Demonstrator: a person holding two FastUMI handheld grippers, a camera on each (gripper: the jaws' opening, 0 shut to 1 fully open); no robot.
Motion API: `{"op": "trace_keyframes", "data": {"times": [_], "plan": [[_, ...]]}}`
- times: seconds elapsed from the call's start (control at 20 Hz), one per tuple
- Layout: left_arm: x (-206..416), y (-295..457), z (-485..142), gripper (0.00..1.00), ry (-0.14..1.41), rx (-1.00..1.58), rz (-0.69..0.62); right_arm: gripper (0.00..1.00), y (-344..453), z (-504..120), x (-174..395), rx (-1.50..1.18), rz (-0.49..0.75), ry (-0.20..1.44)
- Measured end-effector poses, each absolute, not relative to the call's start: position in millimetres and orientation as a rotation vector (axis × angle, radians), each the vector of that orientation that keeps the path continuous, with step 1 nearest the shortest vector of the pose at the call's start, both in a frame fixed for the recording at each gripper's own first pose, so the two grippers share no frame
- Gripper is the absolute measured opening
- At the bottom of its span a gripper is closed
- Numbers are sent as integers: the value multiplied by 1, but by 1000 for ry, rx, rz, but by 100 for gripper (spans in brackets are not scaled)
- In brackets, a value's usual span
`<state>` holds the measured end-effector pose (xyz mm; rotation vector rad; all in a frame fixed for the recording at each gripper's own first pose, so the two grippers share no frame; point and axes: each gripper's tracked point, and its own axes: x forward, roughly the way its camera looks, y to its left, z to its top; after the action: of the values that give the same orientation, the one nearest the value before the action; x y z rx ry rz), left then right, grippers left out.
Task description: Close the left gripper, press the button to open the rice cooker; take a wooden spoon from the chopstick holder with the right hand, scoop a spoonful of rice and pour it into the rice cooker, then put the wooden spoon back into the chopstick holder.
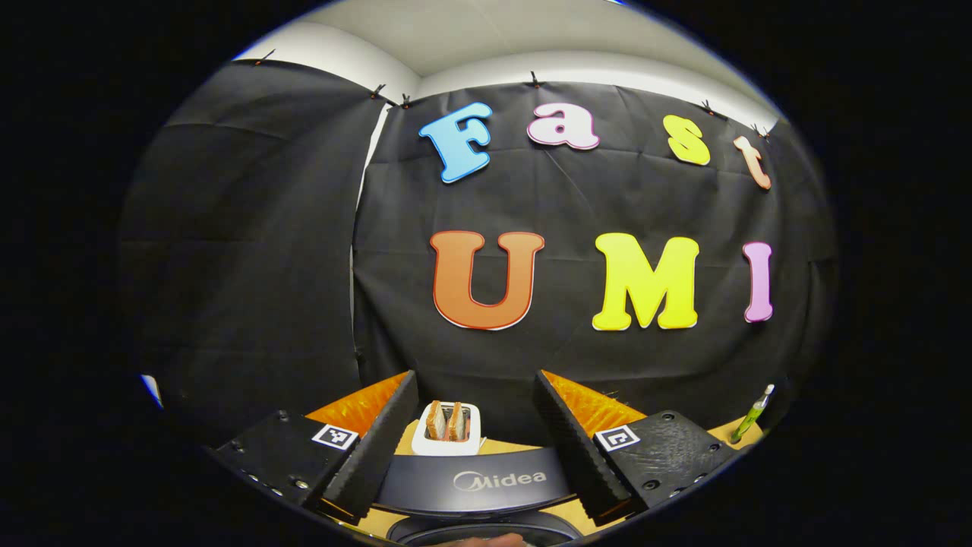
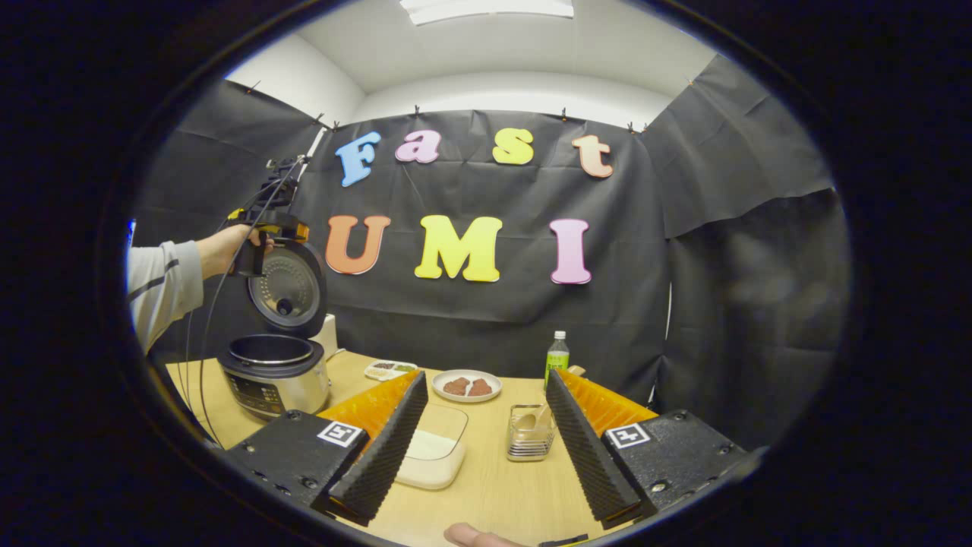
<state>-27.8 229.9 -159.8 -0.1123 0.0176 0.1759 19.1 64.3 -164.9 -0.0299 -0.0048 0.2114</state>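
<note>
wooden spoon (image 2: 536,418) in chopstick holder (image 2: 529,441) | between spread right gripper (image 2: 486,448) fingers

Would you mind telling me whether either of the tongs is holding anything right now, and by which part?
Nothing is held. The right tongs stand open above the table; the left tongs are open over the rice cooker lid.

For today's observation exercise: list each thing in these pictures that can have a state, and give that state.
rice cooker: lid up, pot open
wooden spoon: standing in the chopstick holder
rice container: uncovered, holding rice
bottle: upright, capped
left gripper: open
right gripper: open, holding nothing
toaster: bread slices in the slots
</note>
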Motion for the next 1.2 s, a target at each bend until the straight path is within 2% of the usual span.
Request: {"op": "trace_keyframes", "data": {"times": [0.3, 0.35, 0.4, 0.55, 0.65, 0.85, 0.9, 1.05, 1.2], "plan": [[-50, 220, -172, 100, 88, -123, 176, 100, 48, -161, 7, -36, 181, -35], [-54, 219, -175, 93, 94, -125, 176, 100, 45, -160, 3, -38, 168, -40], [-58, 217, -178, 100, 91, -124, 177, 100, 44, -159, -1, -42, 166, -43], [-81, 205, -188, 98, 101, -122, 169, 100, 50, -154, -20, -30, 211, -50], [-95, 199, -197, 98, 121, -131, 156, 100, 42, -150, -27, -42, 196, -65], [-117, 182, -238, 98, 185, -134, 124, 98, 45, -148, -39, -40, 210, -70], [-120, 177, -254, 98, 217, -124, 103, 100, 47, -149, -41, -36, 221, -65], [-136, 166, -269, 98, 201, -87, 85, 100, 51, -150, -44, -24, 238, -52], [-148, 160, -293, 98, 259, -96, 77, 100, 56, -154, -46, -27, 257, -42]]}}
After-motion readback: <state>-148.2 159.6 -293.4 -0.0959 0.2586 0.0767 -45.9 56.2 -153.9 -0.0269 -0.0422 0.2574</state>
